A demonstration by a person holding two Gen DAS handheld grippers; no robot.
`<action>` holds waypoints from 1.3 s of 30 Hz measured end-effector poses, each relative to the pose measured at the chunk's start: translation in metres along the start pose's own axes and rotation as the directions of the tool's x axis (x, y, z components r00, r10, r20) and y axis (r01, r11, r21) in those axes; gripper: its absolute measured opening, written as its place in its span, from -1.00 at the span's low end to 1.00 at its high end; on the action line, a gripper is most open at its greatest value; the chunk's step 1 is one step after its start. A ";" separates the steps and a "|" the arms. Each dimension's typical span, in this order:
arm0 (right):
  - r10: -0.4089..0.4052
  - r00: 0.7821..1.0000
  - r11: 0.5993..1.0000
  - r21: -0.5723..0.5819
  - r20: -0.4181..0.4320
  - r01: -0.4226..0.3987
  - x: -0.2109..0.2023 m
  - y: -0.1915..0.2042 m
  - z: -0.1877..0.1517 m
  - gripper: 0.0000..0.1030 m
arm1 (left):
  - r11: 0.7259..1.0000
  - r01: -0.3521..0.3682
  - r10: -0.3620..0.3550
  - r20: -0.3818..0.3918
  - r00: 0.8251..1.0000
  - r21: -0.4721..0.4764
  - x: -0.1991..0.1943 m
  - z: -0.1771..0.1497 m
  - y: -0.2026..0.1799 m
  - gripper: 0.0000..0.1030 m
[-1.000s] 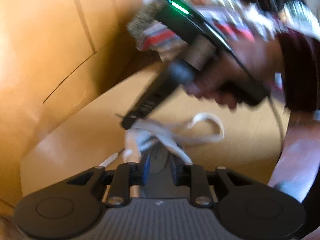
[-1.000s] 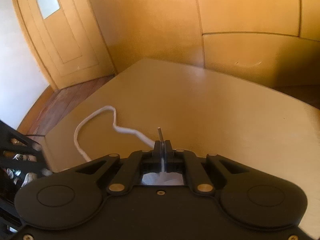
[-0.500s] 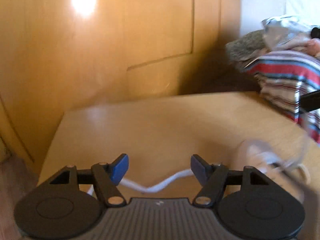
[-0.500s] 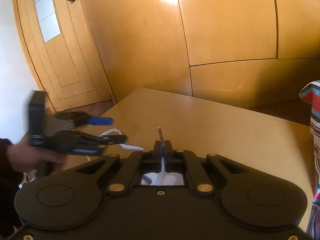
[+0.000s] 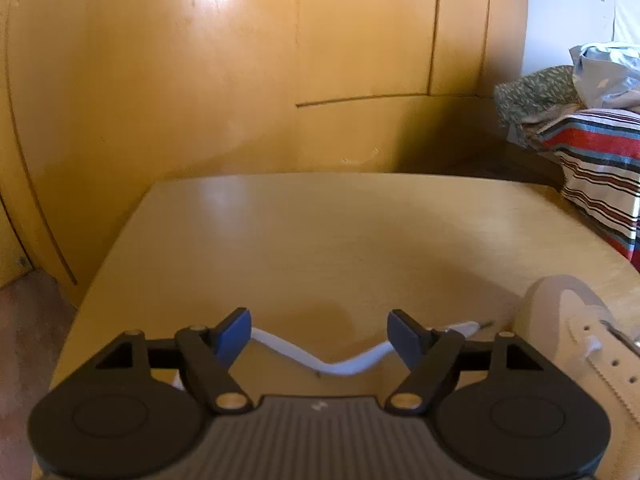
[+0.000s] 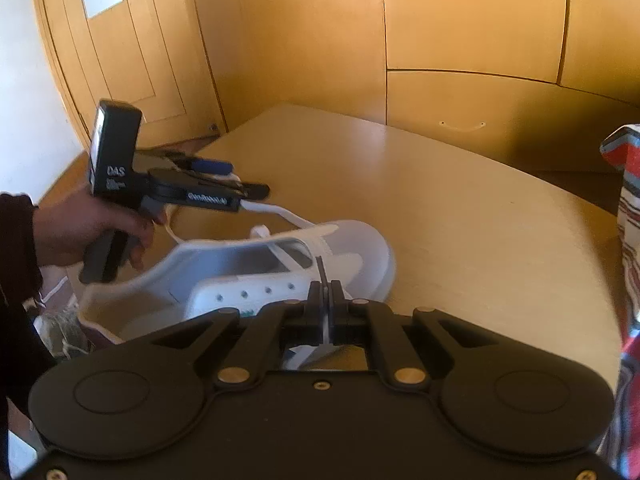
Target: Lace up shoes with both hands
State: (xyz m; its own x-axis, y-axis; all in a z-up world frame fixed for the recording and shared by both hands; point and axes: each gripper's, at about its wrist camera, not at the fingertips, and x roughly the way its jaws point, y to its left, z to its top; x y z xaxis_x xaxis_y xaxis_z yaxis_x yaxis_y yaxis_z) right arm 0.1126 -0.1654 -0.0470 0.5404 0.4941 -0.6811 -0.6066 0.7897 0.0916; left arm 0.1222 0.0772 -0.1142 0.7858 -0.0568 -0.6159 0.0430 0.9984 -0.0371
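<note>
A white shoe (image 6: 280, 264) lies on its side on the wooden table (image 6: 460, 208); the left wrist view catches only its toe (image 5: 580, 332), at the lower right. My right gripper (image 6: 326, 288) is shut on the stiff tip of the white lace, just above the shoe's eyelets. My left gripper (image 5: 320, 332) hangs low over the table with its jaws opening. The white lace (image 5: 332, 364) sags loosely between its blue pads (image 5: 236, 336), which do not press on it. In the right wrist view a hand holds the left gripper (image 6: 240, 179) left of the shoe, and the lace (image 6: 276, 212) runs from it to the shoe.
Wooden cupboard panels (image 5: 360, 60) stand behind the table. A door (image 6: 120, 60) is at the far left. Striped cloth (image 5: 600, 168) is piled at the table's right edge (image 6: 628, 200). The table's left edge drops to the floor (image 5: 28, 320).
My left gripper has opened, let go of the bunched lace and swung down to the table. The shoe and the left gripper have come into the right wrist view.
</note>
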 end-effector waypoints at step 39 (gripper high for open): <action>0.113 0.989 0.994 0.009 -0.091 -0.113 0.033 -0.008 -0.004 -0.95 | 0.864 0.104 0.000 -0.206 0.979 0.493 -0.040 0.022 -0.151 -0.61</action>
State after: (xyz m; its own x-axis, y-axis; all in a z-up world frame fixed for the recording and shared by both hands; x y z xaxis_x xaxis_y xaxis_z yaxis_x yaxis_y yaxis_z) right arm 0.1332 -0.1571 -0.0732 0.4128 0.5454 -0.7295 -0.6585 0.7321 0.1747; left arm 0.0979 -0.0714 -0.0671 0.6420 -0.0561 -0.7647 0.4231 0.8576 0.2923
